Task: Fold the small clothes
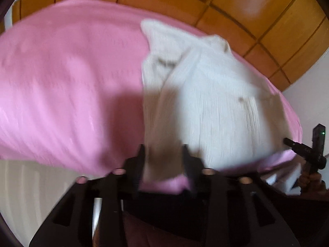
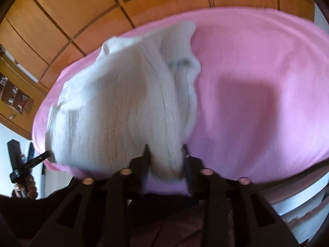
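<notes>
A small white ribbed knit garment (image 1: 209,103) lies bunched on a pink sheet (image 1: 72,78). My left gripper (image 1: 163,156) is shut on the garment's near left corner, which runs between the fingers. In the right wrist view the same garment (image 2: 115,111) lies left of centre on the pink sheet (image 2: 257,94). My right gripper (image 2: 165,156) is shut on its near right corner. Both views are blurred by motion. Each gripper shows in the other's view: the right one (image 1: 308,150) and the left one (image 2: 26,162).
A wooden panelled wall (image 1: 257,16) stands behind the sheet-covered surface, and it also shows in the right wrist view (image 2: 72,6). A shelf with small items (image 2: 14,96) is at the far left. A white edge (image 2: 304,201) lies below the sheet at right.
</notes>
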`<state>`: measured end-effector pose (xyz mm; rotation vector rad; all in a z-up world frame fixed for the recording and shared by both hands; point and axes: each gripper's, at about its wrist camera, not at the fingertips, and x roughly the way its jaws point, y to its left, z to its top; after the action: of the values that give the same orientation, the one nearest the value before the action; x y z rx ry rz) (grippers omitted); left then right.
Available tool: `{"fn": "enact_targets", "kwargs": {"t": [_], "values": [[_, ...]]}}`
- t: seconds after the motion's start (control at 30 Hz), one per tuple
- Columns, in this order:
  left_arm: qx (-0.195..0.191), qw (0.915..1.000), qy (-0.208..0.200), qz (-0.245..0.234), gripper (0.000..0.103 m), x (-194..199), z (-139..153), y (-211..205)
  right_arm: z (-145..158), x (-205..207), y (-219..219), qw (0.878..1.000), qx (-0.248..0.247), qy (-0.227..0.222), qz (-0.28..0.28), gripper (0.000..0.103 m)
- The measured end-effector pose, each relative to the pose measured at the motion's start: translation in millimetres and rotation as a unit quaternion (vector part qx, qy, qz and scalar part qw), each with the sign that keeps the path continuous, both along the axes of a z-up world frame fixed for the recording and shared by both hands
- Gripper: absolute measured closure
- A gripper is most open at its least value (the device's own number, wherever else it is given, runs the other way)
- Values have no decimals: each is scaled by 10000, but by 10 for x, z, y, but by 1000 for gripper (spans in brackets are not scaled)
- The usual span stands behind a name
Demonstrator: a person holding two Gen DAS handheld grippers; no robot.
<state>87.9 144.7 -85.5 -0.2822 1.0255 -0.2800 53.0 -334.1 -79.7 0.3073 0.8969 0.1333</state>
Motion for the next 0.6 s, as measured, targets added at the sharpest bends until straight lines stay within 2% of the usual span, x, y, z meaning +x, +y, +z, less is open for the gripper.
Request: {"fn": "enact_targets", "kwargs": {"t": [0.03,0.1,0.27,0.3,0.33,0.37,0.47,0.6], "values": [[48,9999,-132,32,53,70,43,3,55,37,-2,9998,-122,-146,-18,51],[147,9994,-324,-13,53,229,104,-41,169,214,42,9985,-345,-419,-49,51],[376,9980,-497,-69,53,584,74,-179,128,625,167,9952,-812,-549,5,52],[335,9982,-489,-106,63,633,64,-177,93,670,176,9953,-830,-503,34,56],[315,9982,-497,-152,74,666,55,-190,49,741,207,9958,-817,-396,137,76],[322,9980,-502,-204,92,662,60,-180,28,760,231,9958,-827,-325,222,94],[233,9965,-749,-294,98,565,136,-176,91,686,288,9934,-983,-387,448,96],[-150,9957,-897,-158,98,445,298,-23,384,520,156,9945,-692,-680,397,97]]}}
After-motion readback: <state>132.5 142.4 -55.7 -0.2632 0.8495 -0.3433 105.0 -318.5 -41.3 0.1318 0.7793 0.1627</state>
